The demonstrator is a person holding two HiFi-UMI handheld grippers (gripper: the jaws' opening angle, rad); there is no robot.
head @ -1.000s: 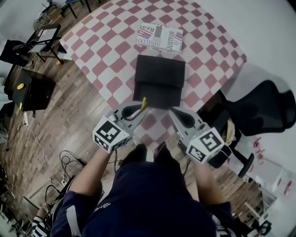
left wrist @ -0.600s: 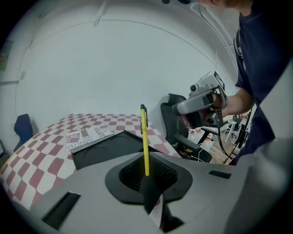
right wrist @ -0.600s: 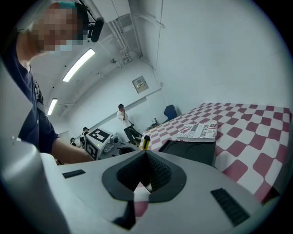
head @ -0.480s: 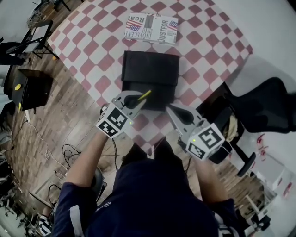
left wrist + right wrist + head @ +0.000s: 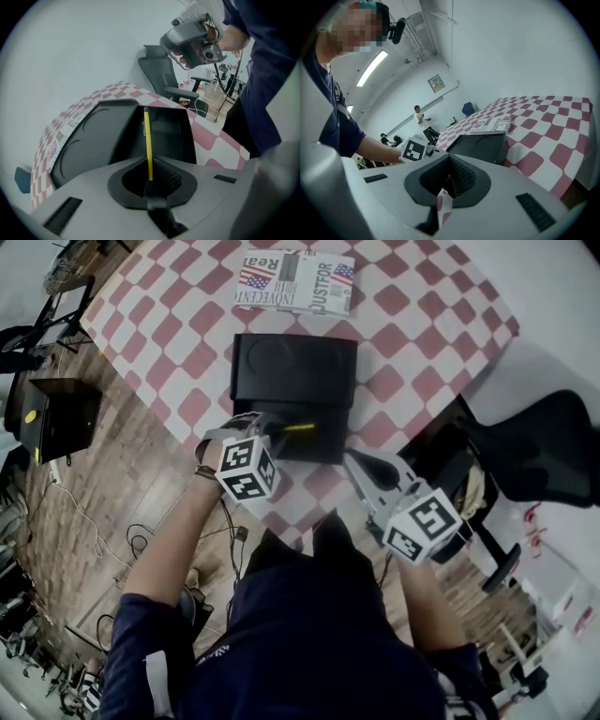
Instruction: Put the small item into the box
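A black box [image 5: 294, 396] lies open on the checked table [image 5: 178, 334], its lid [image 5: 91, 140] flat on the far side and its tray [image 5: 171, 133] nearer. My left gripper [image 5: 272, 432] is shut on a thin yellow pen [image 5: 148, 143]. The pen [image 5: 299, 427] sticks out level over the tray's near-left part. My right gripper [image 5: 364, 468] hangs off the table's near edge, right of the box, jaws shut with nothing between them [image 5: 449, 180]. In the right gripper view the box [image 5: 480, 146] sits ahead, with the left gripper's marker cube [image 5: 414, 151] beside it.
A newspaper-print packet [image 5: 295, 294] lies beyond the box. A black office chair [image 5: 539, 456] stands to the right of the table. On the wooden floor at left are a black case [image 5: 61, 418] and loose cables [image 5: 89, 531].
My left gripper has moved forward with the pen, from short of the box to over its tray, and the pen now points right. The right gripper has barely shifted.
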